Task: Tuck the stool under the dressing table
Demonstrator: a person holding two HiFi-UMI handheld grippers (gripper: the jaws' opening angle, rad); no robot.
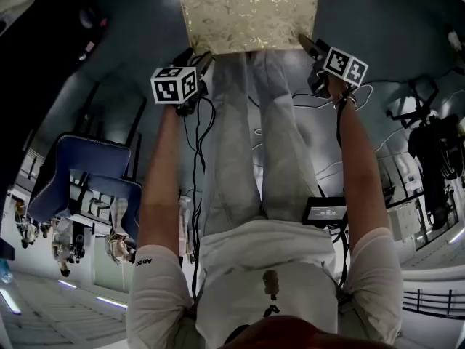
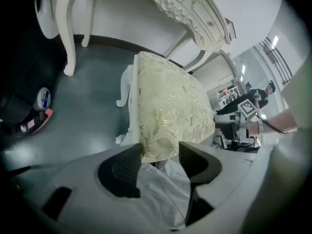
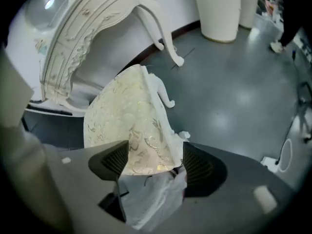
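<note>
Stool [image 2: 165,111] has its near edge lying between your jaws, left gripper [image 2: 160,155] and right gripper [image 3: 155,152] both spread wide and clamping nothing, short of the dressing table [image 2: 185,9] beyond them, so an uneven shove could skew it into a table leg [image 2: 66,38].

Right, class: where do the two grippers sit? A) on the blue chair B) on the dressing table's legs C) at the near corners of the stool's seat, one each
C: the head view shows the left gripper and right gripper flanking the near edge of the stool's seat, each with jaws open around a corner.
</note>
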